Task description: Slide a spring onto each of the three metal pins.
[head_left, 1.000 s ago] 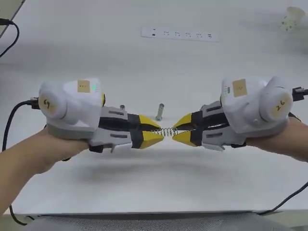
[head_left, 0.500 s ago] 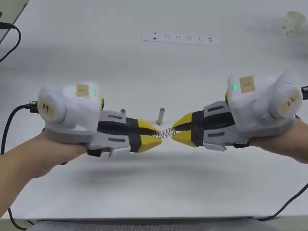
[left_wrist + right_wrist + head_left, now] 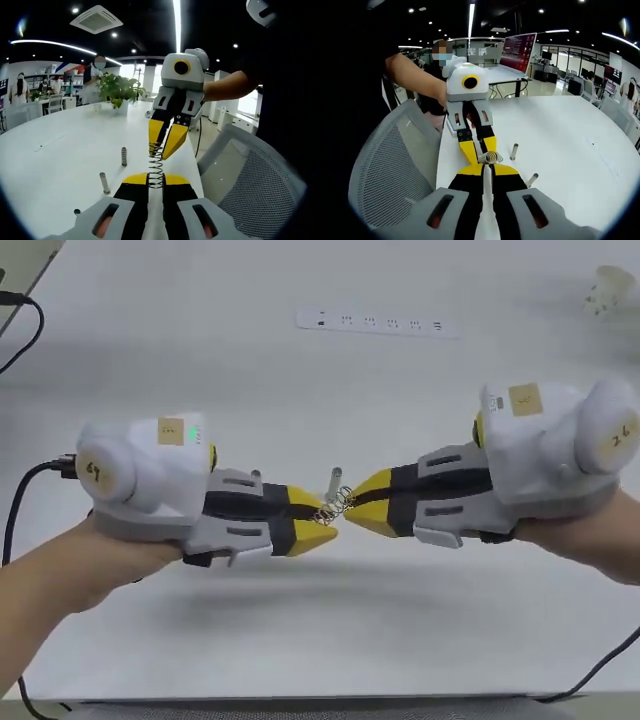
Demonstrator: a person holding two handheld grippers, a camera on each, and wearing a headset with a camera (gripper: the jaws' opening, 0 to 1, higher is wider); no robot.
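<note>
There's one container out here: a paper cup point(image 3: 612, 288) far off at the back right of the tabletop point(image 3: 300, 630), and from this angle we cannot tell what is in it.

Down front, the spring point(image 3: 334, 504) hangs in the air between both tools. The left tongs point(image 3: 330, 521) are pinched together on one end and the right tongs point(image 3: 350, 509) are closed on the other, so it bridges the two yellow tips. Just behind it a bare metal pin point(image 3: 335, 479) stands upright on the tabletop. In the left gripper view a second pin point(image 3: 124, 156) stands further back and looks ringed with coils, though it is too small for us to be sure. A power strip point(image 3: 378, 322) lies well beyond.

Now, against a second ago: the spring then ran level and stretched between the tips. The right tongs now sit higher and tilt downward, the tips have closed in, and the spring is bunched and slanted. The left tongs are about where they were.
</note>
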